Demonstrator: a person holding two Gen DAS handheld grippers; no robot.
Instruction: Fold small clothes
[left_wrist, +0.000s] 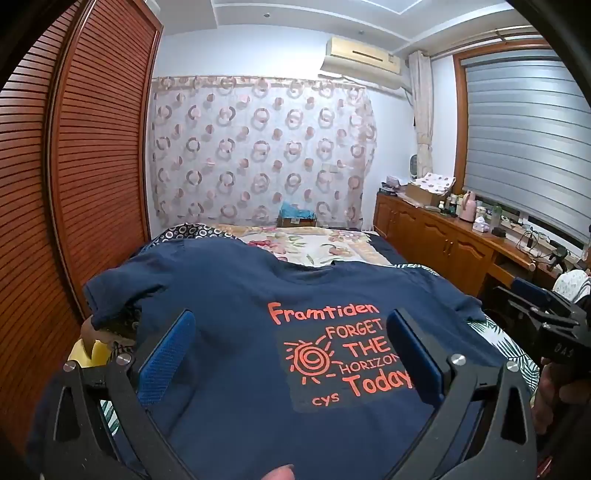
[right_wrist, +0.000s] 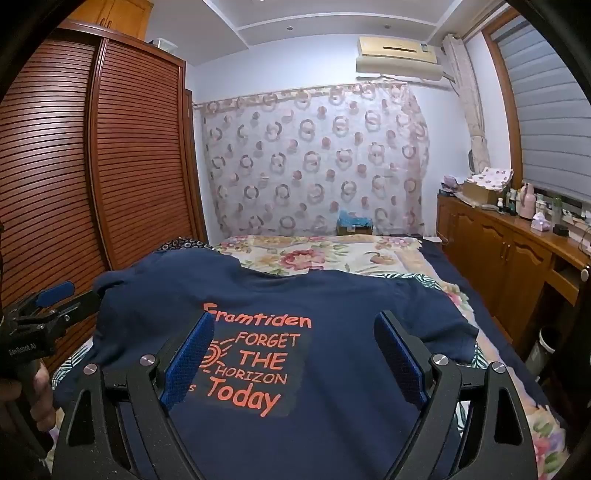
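Note:
A navy T-shirt with orange print "Framtiden FORGET THE HORIZON Today" lies spread front-up on the bed; it also shows in the right wrist view. My left gripper is open and empty, hovering over the shirt's lower left part, blue pads wide apart. My right gripper is open and empty over the shirt's lower middle, straddling the print. The right gripper also shows at the right edge of the left wrist view, and the left gripper at the left edge of the right wrist view.
The bed has a floral cover beyond the shirt. A louvred wooden wardrobe stands close on the left. A wooden cabinet with bottles runs along the right. A yellow object sits at the bed's left edge.

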